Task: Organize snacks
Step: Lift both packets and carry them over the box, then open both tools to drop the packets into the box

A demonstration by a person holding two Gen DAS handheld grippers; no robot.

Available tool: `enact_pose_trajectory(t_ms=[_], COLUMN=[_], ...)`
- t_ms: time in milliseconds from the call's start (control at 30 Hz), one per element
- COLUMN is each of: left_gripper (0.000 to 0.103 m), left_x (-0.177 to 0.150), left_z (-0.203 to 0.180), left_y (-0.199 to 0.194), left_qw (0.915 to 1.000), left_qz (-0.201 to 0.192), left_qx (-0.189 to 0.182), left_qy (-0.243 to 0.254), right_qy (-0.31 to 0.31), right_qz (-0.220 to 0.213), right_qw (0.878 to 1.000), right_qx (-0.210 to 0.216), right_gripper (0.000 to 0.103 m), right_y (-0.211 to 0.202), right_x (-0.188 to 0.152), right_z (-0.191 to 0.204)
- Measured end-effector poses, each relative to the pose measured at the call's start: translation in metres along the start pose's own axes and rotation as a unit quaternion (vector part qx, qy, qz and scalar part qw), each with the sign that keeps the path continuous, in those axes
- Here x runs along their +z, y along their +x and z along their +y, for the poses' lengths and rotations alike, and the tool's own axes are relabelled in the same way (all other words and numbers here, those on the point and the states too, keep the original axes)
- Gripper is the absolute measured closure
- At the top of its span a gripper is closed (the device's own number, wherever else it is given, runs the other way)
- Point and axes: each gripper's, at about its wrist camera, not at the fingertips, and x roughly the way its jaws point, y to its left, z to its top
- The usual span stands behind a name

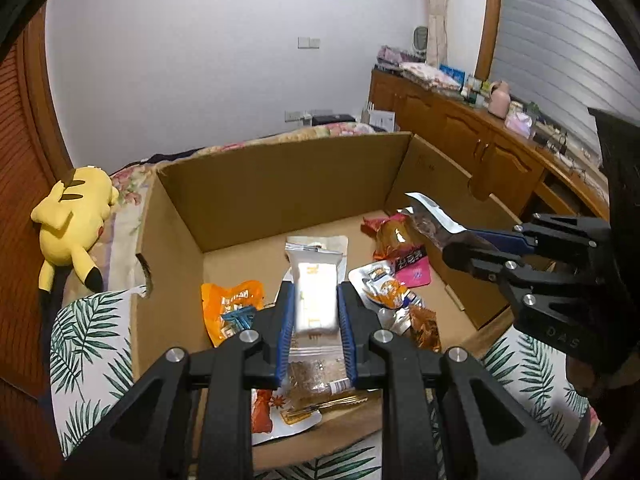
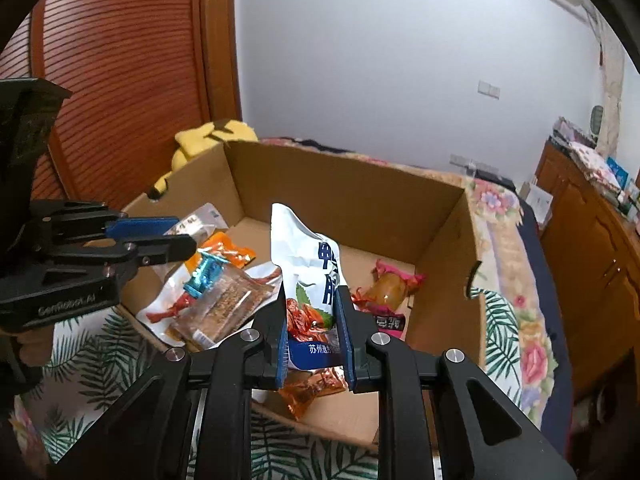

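1. Bedroom; floral bedspread (image 2: pixel 516 280), wooden cabinets (image 1: pixel 472 136) along wall.
2. Cardboard box (image 1: pixel 280 184) on bed, snack packets (image 1: pixel 232 308) loose on its floor.
3. Left gripper (image 1: pixel 316 300) clamped on white packet (image 1: pixel 316 296), above box.
4. Right gripper (image 2: pixel 312 320) clamped on white-and-blue bag (image 2: pixel 308 272), above box.
5. Yellow plush toy (image 1: pixel 76 220) beside box.

a white wrapped snack bar (image 1: pixel 315 300) stands tilted above the open cardboard box (image 1: pixel 280 184), pinched at its sides. a white and blue pouch (image 2: pixel 312 280) printed with red meat and a green leaf is pinched upright over the same box. on the box floor lie an orange packet (image 1: pixel 230 304), a small blue candy (image 2: pixel 204 274), a clear pack of brown pieces (image 2: pixel 226 304), a pink-ended bun wrapper (image 2: pixel 390 288) and a shiny orange foil packet (image 2: pixel 312 390).
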Motion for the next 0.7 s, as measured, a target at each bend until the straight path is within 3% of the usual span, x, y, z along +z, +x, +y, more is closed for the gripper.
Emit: enact_pose_trajectory(t_ms=[467,533,600,700], left_gripper=[0.078,0.075,0.074,0.071], left_x=[-0.003,-0.003,-0.002,-0.001], left_z=[-0.005,-0.006,-0.006,-0.008], left_y=[0.013,0.012,0.009,-0.002], left_qw=[0.9994,0.9993,0.9995,0.9997], left_qz=[0.035,0.036,0.032,0.020], left_qx=[0.008,0.011,0.007,0.011], left_qy=[0.001,-0.001,-0.005,-0.005], right_qy=[0.035,0.031,0.033,0.031], right_qz=[0.038,0.033,0.026,0.021], right_qw=[0.998,0.999,0.999,0.999], right_qx=[0.029,0.027,0.024,0.024], right_gripper=[0.083,0.078,0.067,0.067], right_y=[0.022,0.020,0.015,0.007], right_x=[-0.008,-0.008,-0.008,-0.010], right_z=[-0.005,-0.001,0.000,0.002])
